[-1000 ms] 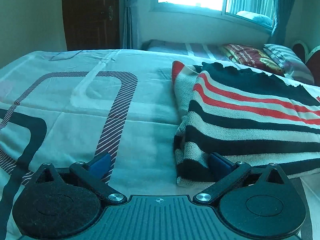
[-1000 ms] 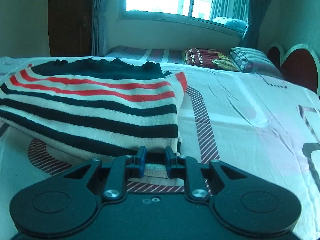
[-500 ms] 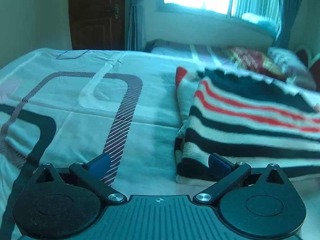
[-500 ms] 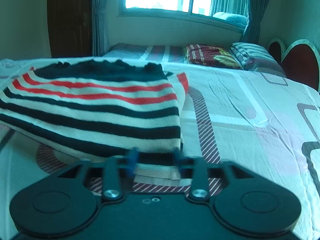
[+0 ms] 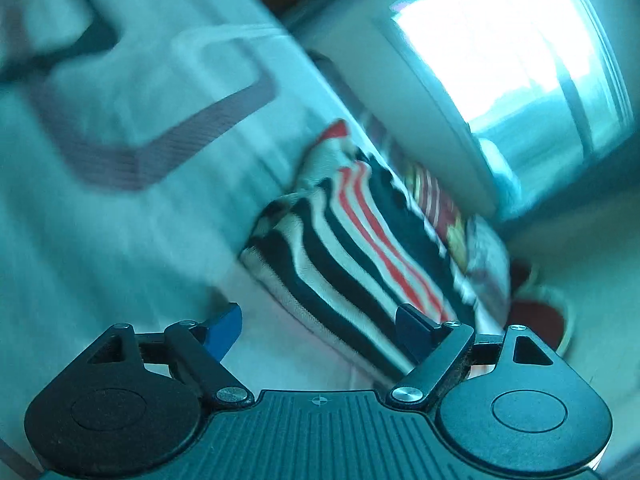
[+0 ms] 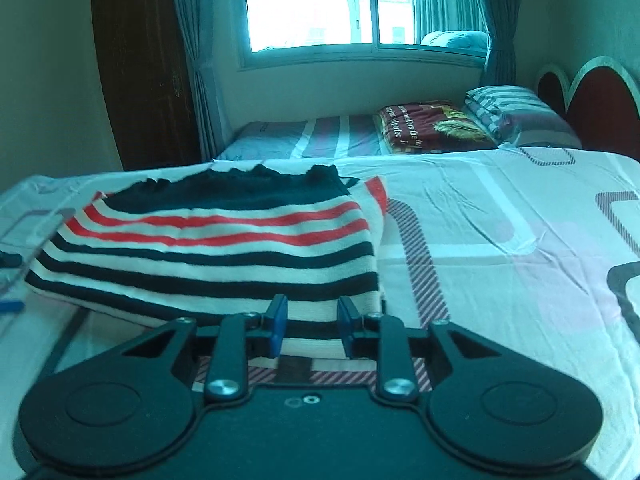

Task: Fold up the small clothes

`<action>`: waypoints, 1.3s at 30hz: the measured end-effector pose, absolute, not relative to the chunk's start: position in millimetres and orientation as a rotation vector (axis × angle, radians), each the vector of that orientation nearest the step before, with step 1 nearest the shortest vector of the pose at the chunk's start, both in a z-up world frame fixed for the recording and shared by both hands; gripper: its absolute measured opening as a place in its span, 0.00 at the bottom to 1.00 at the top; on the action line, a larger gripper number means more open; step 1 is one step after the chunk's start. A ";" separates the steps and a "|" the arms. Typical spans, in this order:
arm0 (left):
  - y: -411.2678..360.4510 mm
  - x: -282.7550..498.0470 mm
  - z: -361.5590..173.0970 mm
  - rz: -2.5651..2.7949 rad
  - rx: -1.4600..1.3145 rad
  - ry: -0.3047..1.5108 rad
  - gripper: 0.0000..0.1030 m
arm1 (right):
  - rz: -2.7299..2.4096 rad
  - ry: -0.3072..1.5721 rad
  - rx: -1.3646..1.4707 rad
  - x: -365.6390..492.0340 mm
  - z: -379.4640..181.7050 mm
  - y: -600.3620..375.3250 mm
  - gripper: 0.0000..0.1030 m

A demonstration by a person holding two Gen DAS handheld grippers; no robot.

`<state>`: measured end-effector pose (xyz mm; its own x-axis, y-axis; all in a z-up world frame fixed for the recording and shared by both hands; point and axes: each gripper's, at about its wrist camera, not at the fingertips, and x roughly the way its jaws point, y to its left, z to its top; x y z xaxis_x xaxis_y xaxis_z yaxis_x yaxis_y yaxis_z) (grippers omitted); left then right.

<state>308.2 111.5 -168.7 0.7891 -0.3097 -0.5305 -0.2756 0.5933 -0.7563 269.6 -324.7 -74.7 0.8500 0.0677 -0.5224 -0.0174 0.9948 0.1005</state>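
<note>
A folded knit sweater (image 6: 224, 248) with black, white and red stripes lies on the patterned bed sheet (image 6: 500, 280). My right gripper (image 6: 311, 320) sits low at its near hem. The jaws are closing with the hem between the blue pads, and the cloth there still lies flat, not pinched. The left wrist view is tilted and blurred. There the sweater (image 5: 360, 248) runs diagonally, and my left gripper (image 5: 320, 328) stands wide with its jaws closing. Its right finger (image 5: 416, 332) overlaps the sweater's near corner, the left finger (image 5: 224, 330) hangs over bare sheet (image 5: 120, 200), and nothing is gripped.
Beyond the bed are a second mattress with a dark red pillow (image 6: 436, 126) and a striped pillow (image 6: 516, 112), a red headboard (image 6: 600, 108), a bright window (image 6: 360, 4) with curtains and a dark wooden door (image 6: 140, 68). Bare sheet stretches right of the sweater.
The left wrist view has rolled sharply and blurred, and its jaws have narrowed a little. The right gripper's jaws widened, then narrowed again, and it has risen slightly over the hem.
</note>
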 end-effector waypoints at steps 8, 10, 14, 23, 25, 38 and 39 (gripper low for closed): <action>108.9 321.2 -184.8 0.028 -1.114 0.593 0.81 | 0.086 0.538 0.121 272.0 -67.1 -311.8 0.28; 109.0 327.7 -184.5 0.043 -1.133 0.576 0.81 | 0.092 0.537 0.144 276.7 -67.2 -311.1 0.28; 106.5 344.2 -183.6 0.050 -1.134 0.533 0.81 | 0.111 0.542 0.202 290.8 -69.9 -309.9 0.29; 74.6 336.0 -179.8 0.015 -1.023 0.495 0.79 | 0.158 0.548 0.244 314.3 -76.7 -295.4 0.30; 78.0 341.6 -180.8 0.032 -1.034 0.482 0.78 | 0.164 0.560 0.251 321.6 -78.5 -292.8 0.29; 105.8 378.7 -195.6 0.025 -1.153 0.540 0.21 | 0.308 0.604 0.249 383.2 -85.0 -243.7 0.02; 107.3 377.7 -196.7 0.018 -1.163 0.532 0.21 | 0.316 0.607 0.239 386.2 -85.7 -238.6 0.02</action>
<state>377.7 107.3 -196.7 0.8766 -0.2557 -0.4076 -0.2829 0.4113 -0.8665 386.2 -238.6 -85.7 0.7760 0.3587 -0.5188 -0.2196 0.9248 0.3108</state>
